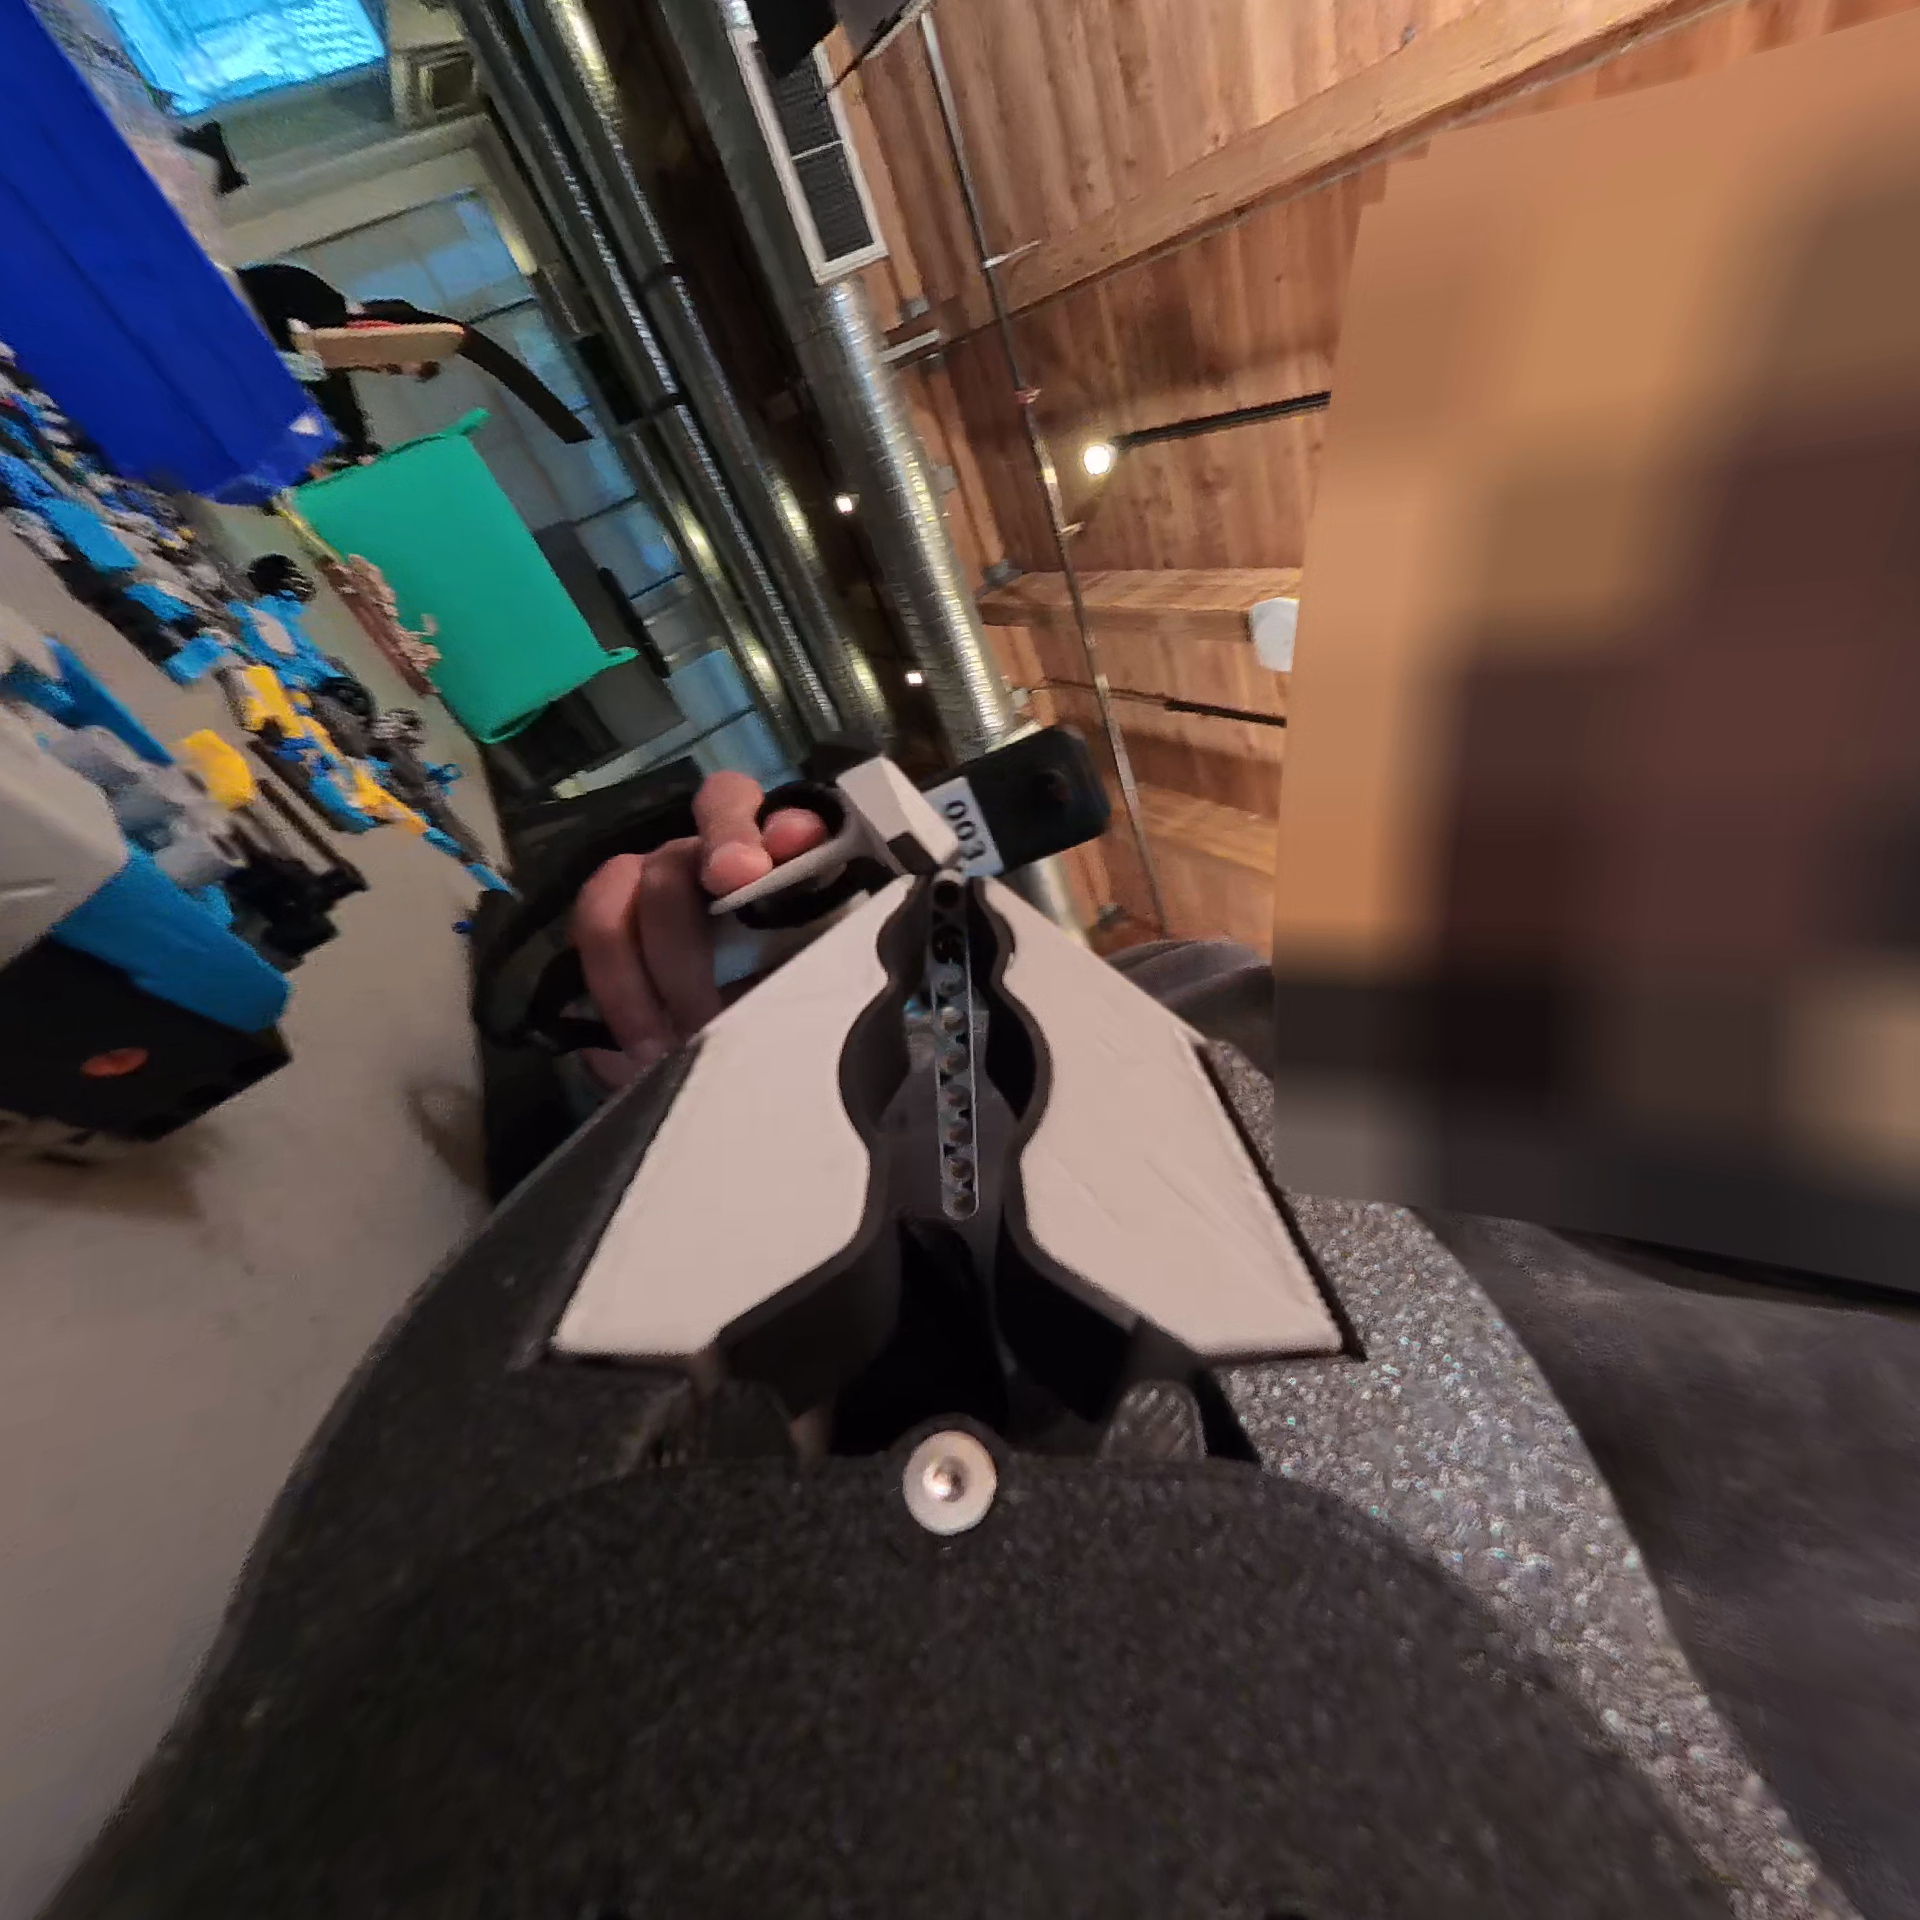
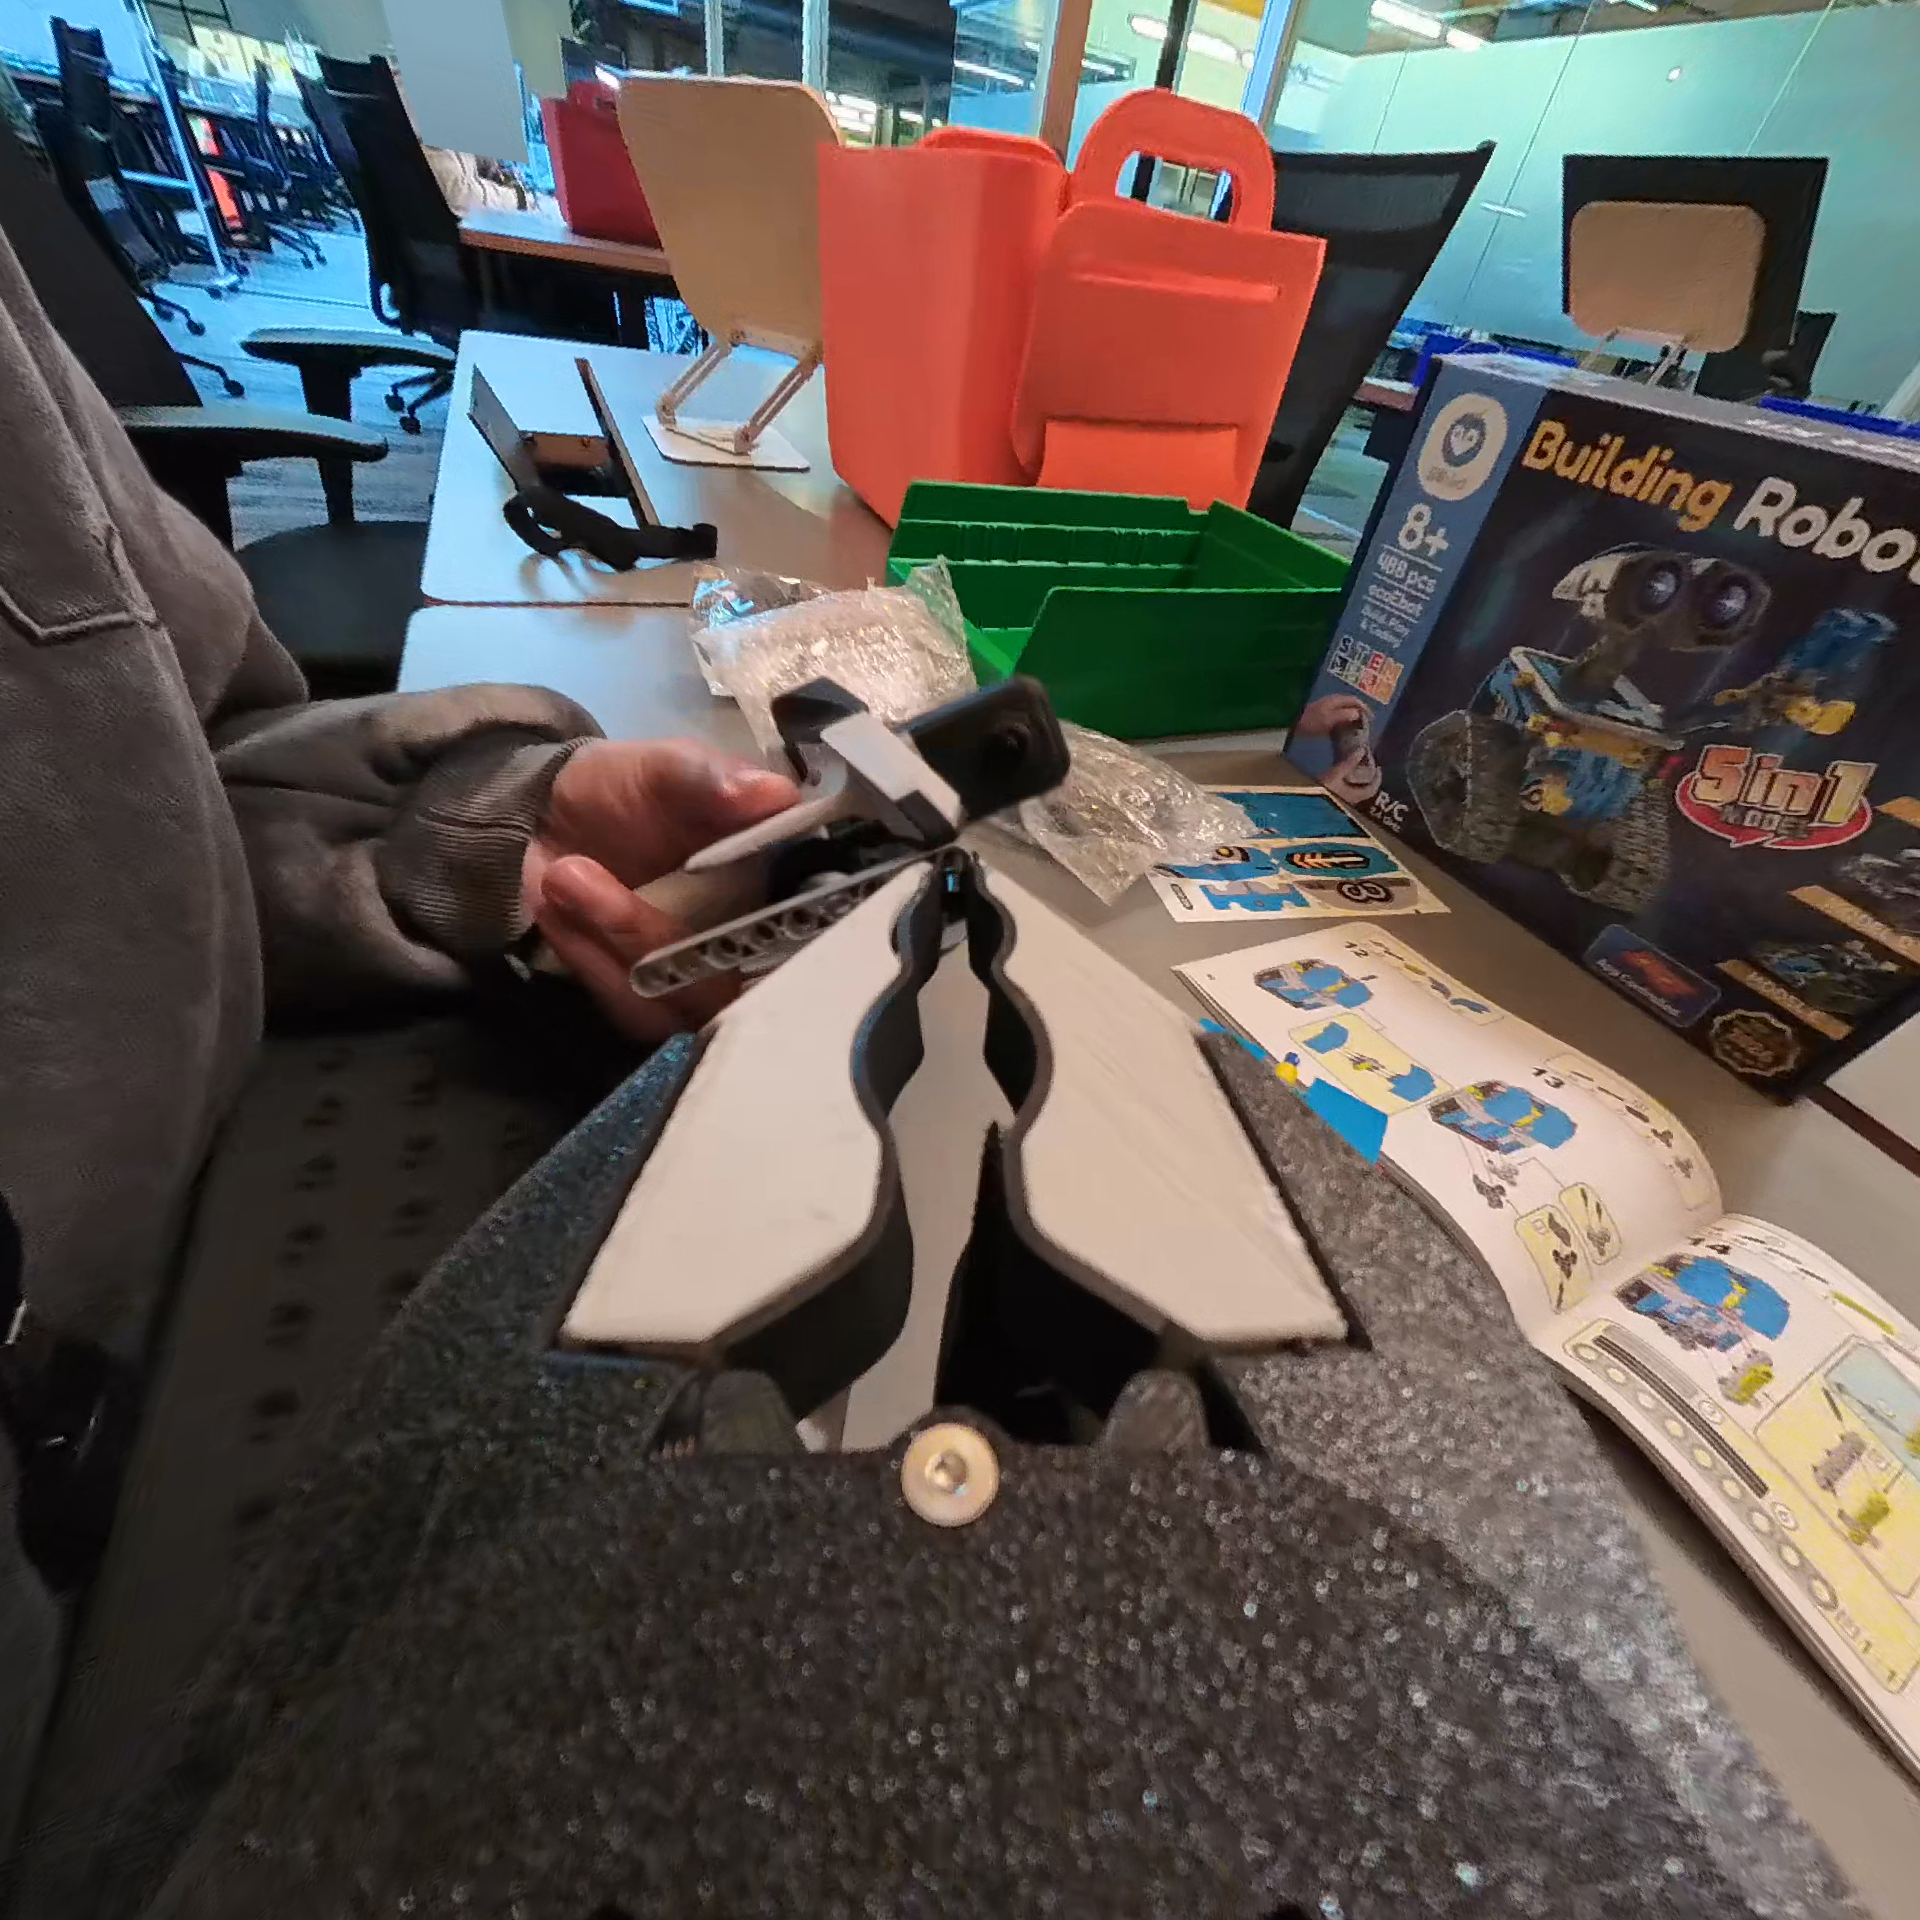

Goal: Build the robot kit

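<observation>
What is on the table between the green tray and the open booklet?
A sticker sheet and a crinkly clear bag, seen in the right wrist view.

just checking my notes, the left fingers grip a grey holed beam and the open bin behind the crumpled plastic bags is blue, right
Not quite: the open bin behind the crumpled plastic bags is green, not blue, as the right wrist view shows. The rest holds: the left gripper has its fingers closed on the grey holed beam, seen in the left wrist view.

green tray [image 2: 1164,634] and toy box [image 2: 1662,727] block ahead, booklet [image 2: 1507,1195] covers right tabletop
</observation>
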Demonstrator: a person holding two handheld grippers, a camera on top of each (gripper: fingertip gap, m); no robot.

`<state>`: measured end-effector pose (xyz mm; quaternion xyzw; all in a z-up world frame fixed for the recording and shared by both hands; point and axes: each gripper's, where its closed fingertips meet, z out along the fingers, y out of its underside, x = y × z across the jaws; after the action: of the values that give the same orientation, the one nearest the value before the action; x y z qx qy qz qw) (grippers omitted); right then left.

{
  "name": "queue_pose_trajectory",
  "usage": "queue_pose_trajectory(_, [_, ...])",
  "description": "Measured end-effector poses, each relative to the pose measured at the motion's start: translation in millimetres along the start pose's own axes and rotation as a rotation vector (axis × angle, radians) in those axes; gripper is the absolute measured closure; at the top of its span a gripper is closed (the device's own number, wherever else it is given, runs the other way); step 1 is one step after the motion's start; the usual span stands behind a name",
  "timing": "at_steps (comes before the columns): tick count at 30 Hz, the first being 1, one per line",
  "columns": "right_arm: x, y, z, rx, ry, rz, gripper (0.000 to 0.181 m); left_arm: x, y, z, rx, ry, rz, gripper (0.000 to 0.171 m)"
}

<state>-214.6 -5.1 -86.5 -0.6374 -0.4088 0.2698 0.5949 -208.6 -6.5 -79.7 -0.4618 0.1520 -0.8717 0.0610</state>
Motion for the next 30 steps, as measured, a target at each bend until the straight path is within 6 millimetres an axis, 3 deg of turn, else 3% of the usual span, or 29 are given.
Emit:
queue_pose_trajectory(6, [1, 13, 2, -0.068, 0.010, -0.027, 0.177, -12, 3, -4, -0.048, -0.150, 0.117, 0.166])
queue_pose_trajectory(21, [8, 12, 3, -0.026, 0.021, 0.027, 0.167, -13, -5, -6, 0.006, -0.100, 0.034, 0.166])
queue_pose_trajectory(24, [9, 10, 1, -0.016, 0.034, 0.006, 0.176, -13, -4, -6, 0.003, -0.099, 0.033, 0.165])
queue_pose_trajectory(30, [8, 10, 1, -0.016, 0.027, 0.004, 0.177, -13, -4, -6, 0.002, -0.092, 0.029, 0.166])
